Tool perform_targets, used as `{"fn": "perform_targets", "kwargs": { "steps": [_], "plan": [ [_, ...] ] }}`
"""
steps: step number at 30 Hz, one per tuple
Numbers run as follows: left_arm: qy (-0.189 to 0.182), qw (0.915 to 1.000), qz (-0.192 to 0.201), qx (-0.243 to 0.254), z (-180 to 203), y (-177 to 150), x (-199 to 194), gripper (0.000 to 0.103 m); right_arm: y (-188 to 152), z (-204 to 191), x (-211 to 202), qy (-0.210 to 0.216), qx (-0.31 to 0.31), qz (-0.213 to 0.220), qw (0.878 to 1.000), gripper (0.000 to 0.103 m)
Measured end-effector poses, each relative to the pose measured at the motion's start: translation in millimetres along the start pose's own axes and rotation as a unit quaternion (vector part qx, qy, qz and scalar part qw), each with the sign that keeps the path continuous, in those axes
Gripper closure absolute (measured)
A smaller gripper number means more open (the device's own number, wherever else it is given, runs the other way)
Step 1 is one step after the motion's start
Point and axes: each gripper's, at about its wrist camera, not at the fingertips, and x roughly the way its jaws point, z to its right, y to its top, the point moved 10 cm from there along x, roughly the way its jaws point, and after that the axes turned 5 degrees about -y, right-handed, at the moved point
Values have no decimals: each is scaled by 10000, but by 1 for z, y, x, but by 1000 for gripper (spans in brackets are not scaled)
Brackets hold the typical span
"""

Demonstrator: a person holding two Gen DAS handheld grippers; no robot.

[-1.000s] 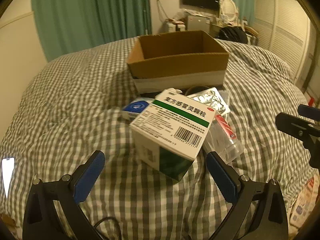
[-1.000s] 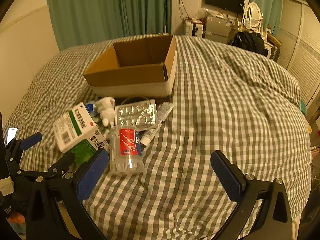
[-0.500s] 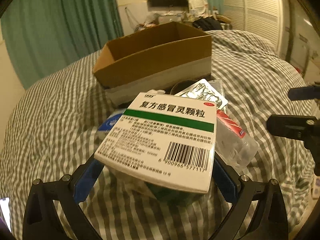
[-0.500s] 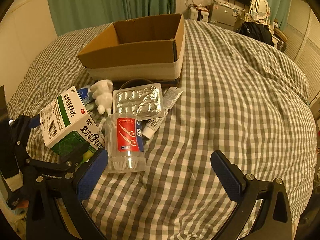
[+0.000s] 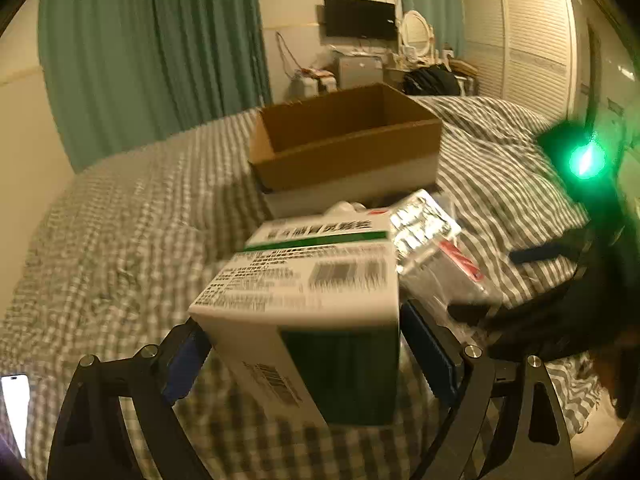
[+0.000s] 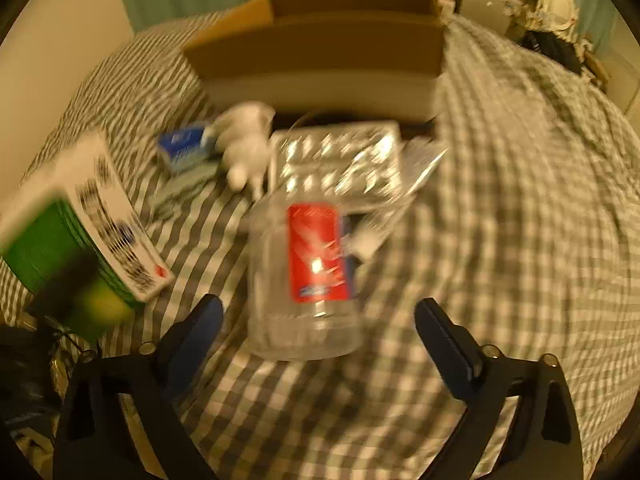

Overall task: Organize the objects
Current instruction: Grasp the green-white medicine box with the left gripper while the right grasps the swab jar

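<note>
1. The medicine box (image 5: 304,292) sits between my left gripper's (image 5: 308,354) two blue pads, which press its sides. It looks light and stiff, so I hold it by its flat sides.
2. My right gripper (image 6: 320,332) is wide open and holds nothing. The clear bottle (image 6: 308,272) lies just ahead of it. It looks slippery.
3. The cardboard box (image 5: 344,144) waits far back on the checked bed (image 5: 120,220).

A second ago the left tongs (image 5: 300,352) stood spread short of the medicine box (image 5: 304,304); now their pads press its two sides. The right tongs (image 6: 316,340) (both views badly blurred) have come close to the clear bottle (image 6: 308,276), which now lies between their parted fingers.
</note>
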Motion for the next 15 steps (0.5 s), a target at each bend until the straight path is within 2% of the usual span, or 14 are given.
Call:
{"fn": "perform_targets", "kwargs": {
  "steps": [1,2,3,4,6,12,15],
  "plan": [
    [39,10000,33,13,-2,2,-4,11,-3,-3,4,42,0,-85,10000,14],
    [55,10000,49,19,-3,4,-6,12,-5,-6,9,127,39,-191,9997,23],
    [77,10000,51,22,-4,6,-7,13,-7,-8,10,157,51,-237,9996,28],
    [82,10000,38,25,-4,6,-8,13,-8,-8,12,81,19,-258,9996,30],
    [110,9999,-2,23,-4,7,-7,14,-9,-6,9,-12,-6,-246,9997,39],
    [61,9998,-130,-134,0,8,-13,16,-7,6,-18,122,138,12,9998,39],
    [232,9995,-196,-76,4,16,-22,16,-5,10,-41,146,168,214,9995,39]
  ]
}}
